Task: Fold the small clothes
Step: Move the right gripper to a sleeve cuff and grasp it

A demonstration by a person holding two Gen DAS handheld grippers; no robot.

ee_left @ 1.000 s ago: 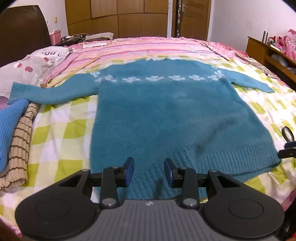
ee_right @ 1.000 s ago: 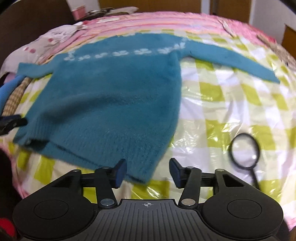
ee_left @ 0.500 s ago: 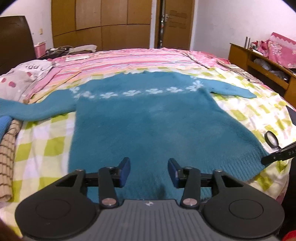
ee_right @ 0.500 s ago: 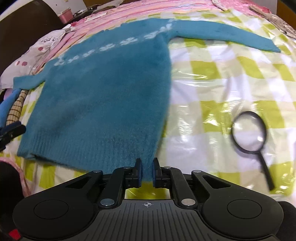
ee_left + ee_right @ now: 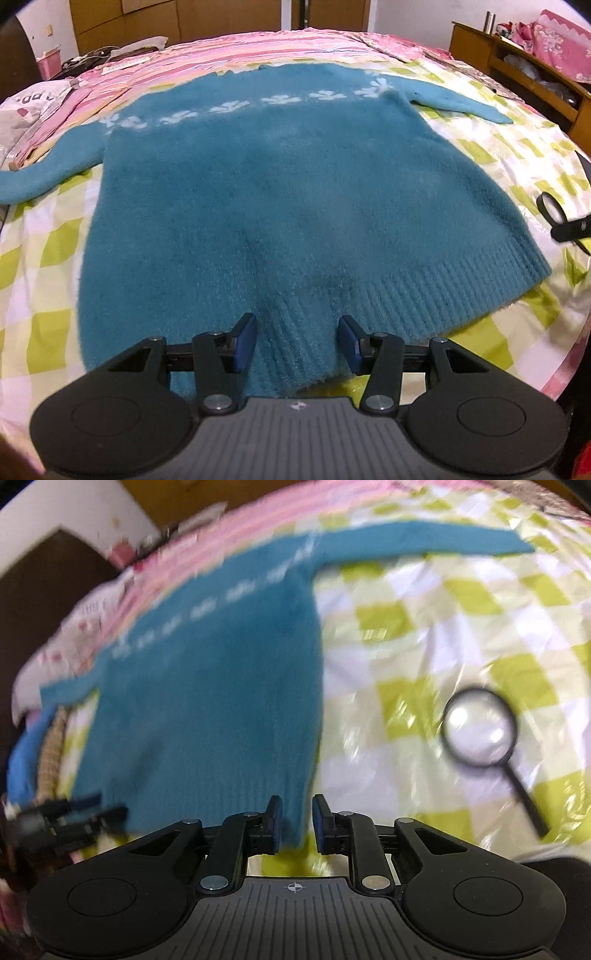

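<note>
A teal sweater (image 5: 280, 192) with a band of white flowers lies flat on the checked bedsheet (image 5: 44, 280), sleeves spread to both sides. My left gripper (image 5: 298, 343) hovers open over the ribbed hem, whose fabric shows below the gap between its blue pads. In the blurred right wrist view, my right gripper (image 5: 297, 823) is at the sweater's (image 5: 221, 709) lower right corner. Its jaws are opening, with a narrow gap, and the corner's edge lies in that gap without being pinched. The left gripper (image 5: 70, 812) shows blurred at the left edge.
A black magnifying glass (image 5: 480, 731) lies on the sheet right of the sweater. Folded blue and striped clothes (image 5: 40, 760) lie at the left. A pink striped blanket (image 5: 258, 48) and a pillow (image 5: 26, 107) lie beyond. A wooden shelf (image 5: 517, 66) stands at the right.
My left gripper widened and moved closer over the hem. My right gripper closed at the sweater's corner, then parted a little while rolling. The sweater stayed flat.
</note>
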